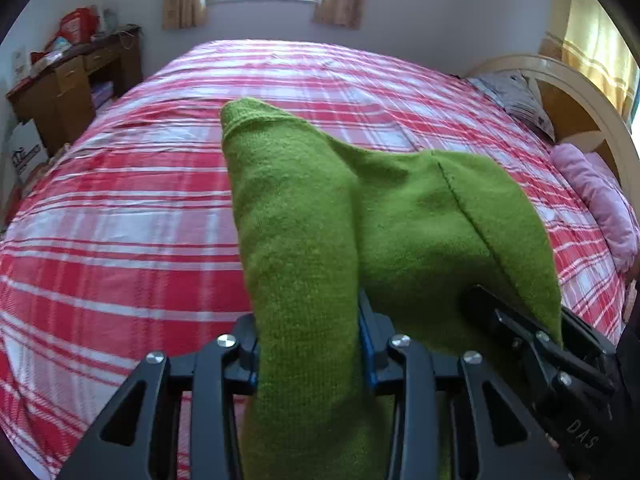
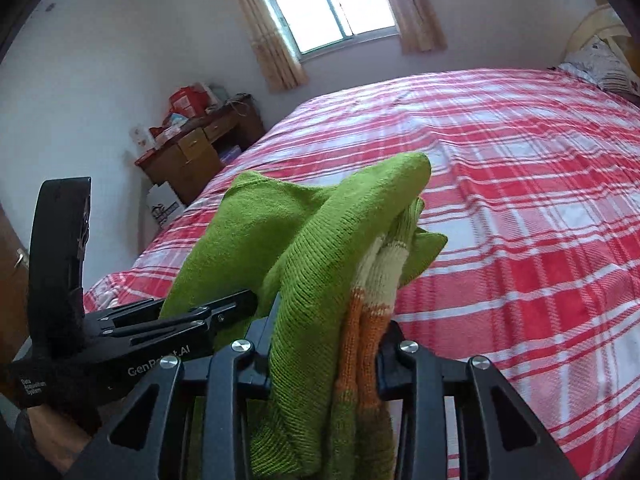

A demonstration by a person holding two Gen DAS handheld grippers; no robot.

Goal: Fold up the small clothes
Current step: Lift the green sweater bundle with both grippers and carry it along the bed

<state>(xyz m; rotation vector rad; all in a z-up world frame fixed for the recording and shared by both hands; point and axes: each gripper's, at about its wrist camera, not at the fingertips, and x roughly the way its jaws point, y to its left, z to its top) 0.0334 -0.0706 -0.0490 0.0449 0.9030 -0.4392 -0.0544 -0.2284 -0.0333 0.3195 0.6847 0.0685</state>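
A green knit sweater (image 1: 304, 216) with orange and cream stripes (image 2: 372, 304) is held up in the air above the bed by both grippers. My left gripper (image 1: 308, 352) is shut on a thick fold of the green knit. My right gripper (image 2: 324, 356) is shut on a bunch of green and striped knit. The two grippers are close side by side: the right gripper shows at the lower right of the left wrist view (image 1: 532, 344), and the left gripper shows at the lower left of the right wrist view (image 2: 168, 328). The fingertips are hidden by cloth.
A bed with a red and white plaid cover (image 1: 120, 208) fills the space below and ahead. A wooden desk (image 1: 68, 84) with clutter stands at the far left. A headboard (image 1: 560, 80), a patterned pillow (image 1: 516, 96) and a pink pillow (image 1: 600, 196) lie at the right.
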